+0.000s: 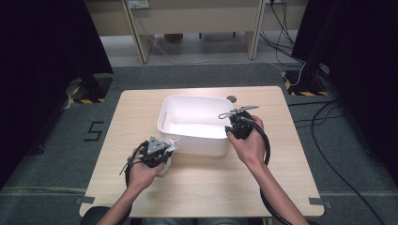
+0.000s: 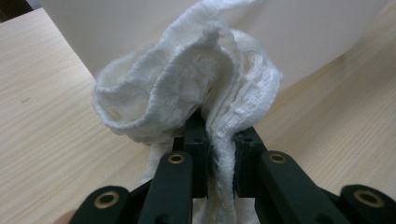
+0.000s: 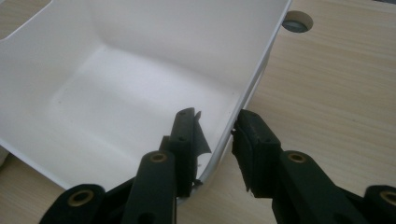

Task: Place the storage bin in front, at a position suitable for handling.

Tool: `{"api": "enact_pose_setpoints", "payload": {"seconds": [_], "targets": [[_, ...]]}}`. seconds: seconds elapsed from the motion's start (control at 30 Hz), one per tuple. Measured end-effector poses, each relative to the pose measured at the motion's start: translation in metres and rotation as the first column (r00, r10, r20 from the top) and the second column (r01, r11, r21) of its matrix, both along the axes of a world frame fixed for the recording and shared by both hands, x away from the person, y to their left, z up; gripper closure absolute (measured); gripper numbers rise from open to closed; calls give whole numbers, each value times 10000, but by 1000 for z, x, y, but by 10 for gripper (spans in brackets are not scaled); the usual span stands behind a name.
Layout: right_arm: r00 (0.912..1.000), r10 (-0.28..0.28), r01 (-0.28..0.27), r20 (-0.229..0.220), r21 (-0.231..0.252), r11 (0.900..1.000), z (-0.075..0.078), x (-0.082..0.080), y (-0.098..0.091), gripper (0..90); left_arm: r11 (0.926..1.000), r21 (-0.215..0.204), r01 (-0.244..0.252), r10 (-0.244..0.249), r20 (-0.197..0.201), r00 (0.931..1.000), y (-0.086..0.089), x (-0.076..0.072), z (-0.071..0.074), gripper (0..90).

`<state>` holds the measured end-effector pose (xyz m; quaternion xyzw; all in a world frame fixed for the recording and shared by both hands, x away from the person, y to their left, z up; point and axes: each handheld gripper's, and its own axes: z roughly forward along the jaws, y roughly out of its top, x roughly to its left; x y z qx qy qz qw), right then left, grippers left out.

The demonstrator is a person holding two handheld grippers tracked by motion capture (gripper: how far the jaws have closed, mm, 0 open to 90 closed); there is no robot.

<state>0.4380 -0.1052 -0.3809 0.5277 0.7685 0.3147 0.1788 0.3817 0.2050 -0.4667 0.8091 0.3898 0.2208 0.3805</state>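
White ribbed cloth, bunched into soft folds, is pinched between the jaws of my left gripper, which are clamped tight on it. In the high view that left gripper sits low over the light wooden table, left of centre and towards the near edge, with the cloth hanging just beside the near left corner of the white rectangular plastic tub. In the left gripper view the tub's outer wall rises right behind the cloth.

My right gripper straddles the tub's right wall near its near right corner: one jaw stands inside the tub, the other outside over the tabletop. The jaws are parted, and I see a sliver of space between the outer pad and the rim, so they are not pressing on it. From above, my right gripper is at the tub's right rim, with my hand behind it.

The tub stands near the middle of the table, nearer the far edge. A small round hole in the tabletop lies just beyond the tub's far right corner.
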Motion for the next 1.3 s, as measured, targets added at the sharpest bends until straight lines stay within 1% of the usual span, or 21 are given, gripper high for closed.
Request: {"api": "enact_pose_setpoints", "payload": {"seconds": [0.23, 0.27, 0.4, 0.77, 0.9, 0.97, 1.03, 1.17, 1.3], "targets": [[10000, 25, -25, 12, -17, 10000, 0, 0, 0, 690, 10000, 62, -68, 69, -236, 9997, -1, 4, -8, 793], [10000, 27, -27, 12, -12, 10000, 0, 0, 1, 689, 9999, 135, -46, 50, -292, 9996, -1, 5, -10, 793], [10000, 41, -41, 20, -4, 10000, 0, 0, 1, 687, 9998, 199, -78, 86, -396, 9992, -2, 6, -14, 793], [10000, 83, -83, 39, -7, 10000, 0, 0, 1, 684, 9990, 443, -79, 108, -675, 9977, -2, 9, -21, 793], [10000, 76, -76, 40, -17, 10000, 0, 0, 1, 684, 9991, 420, -109, 137, -682, 9976, -3, 9, -21, 793], [10000, 59, -59, 34, -6, 10000, 0, 0, 1, 684, 9991, 411, -136, 162, -617, 9980, -4, 8, -21, 793], [10000, 67, -67, 35, 4, 10000, 0, 0, 1, 684, 9987, 496, -95, 125, -606, 9981, -5, 8, -21, 793], [10000, 79, -79, 35, 6, 10000, 0, 0, 1, 685, 9989, 467, -23, 53, -632, 9980, -8, 7, -21, 793], [10000, 79, -79, 30, -3, 10000, 0, 0, 1, 684, 9986, 525, 51, -18, -637, 9980, -11, 7, -20, 793]]}}
